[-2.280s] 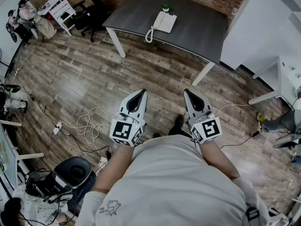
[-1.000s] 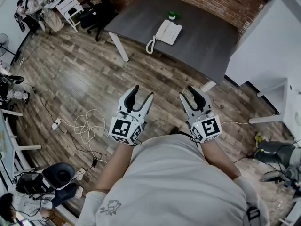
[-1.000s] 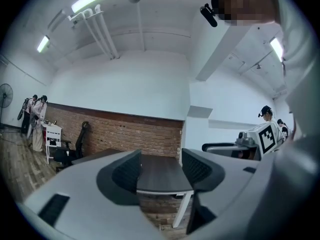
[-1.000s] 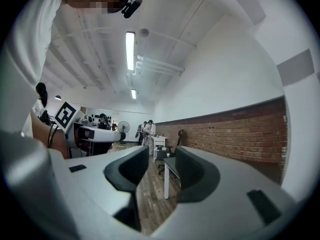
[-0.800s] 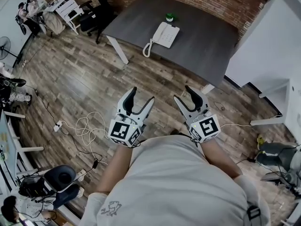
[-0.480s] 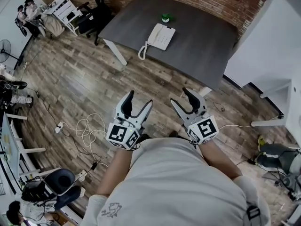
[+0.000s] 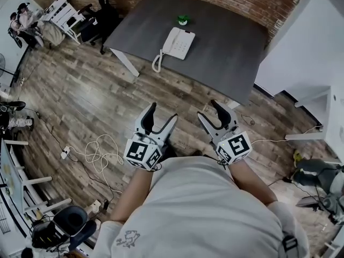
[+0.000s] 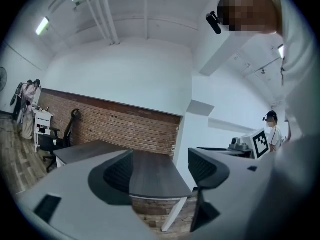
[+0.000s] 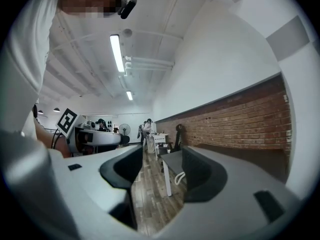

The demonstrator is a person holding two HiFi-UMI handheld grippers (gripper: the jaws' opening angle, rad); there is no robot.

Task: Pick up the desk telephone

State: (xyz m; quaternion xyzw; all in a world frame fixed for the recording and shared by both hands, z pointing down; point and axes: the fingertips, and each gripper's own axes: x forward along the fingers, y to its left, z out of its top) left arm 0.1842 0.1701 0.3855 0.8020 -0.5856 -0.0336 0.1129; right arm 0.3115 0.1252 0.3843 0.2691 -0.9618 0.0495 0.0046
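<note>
Left tongs (image 7: 163, 112) and right tongs (image 7: 207, 110) have just been opening; both gape empty, well short of the table (image 7: 231, 42). Phone (image 7: 176, 42) sits far left on it, cord (image 7: 157, 63) overhanging. Probably light, stiff, slick plastic with a loose handset: clamp the base's sides.

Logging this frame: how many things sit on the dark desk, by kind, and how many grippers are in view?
Desk telephone: 1
Small green object: 1
Grippers: 2 (left gripper, right gripper; jaws have just been opening, nothing between them)
Total: 4
</note>
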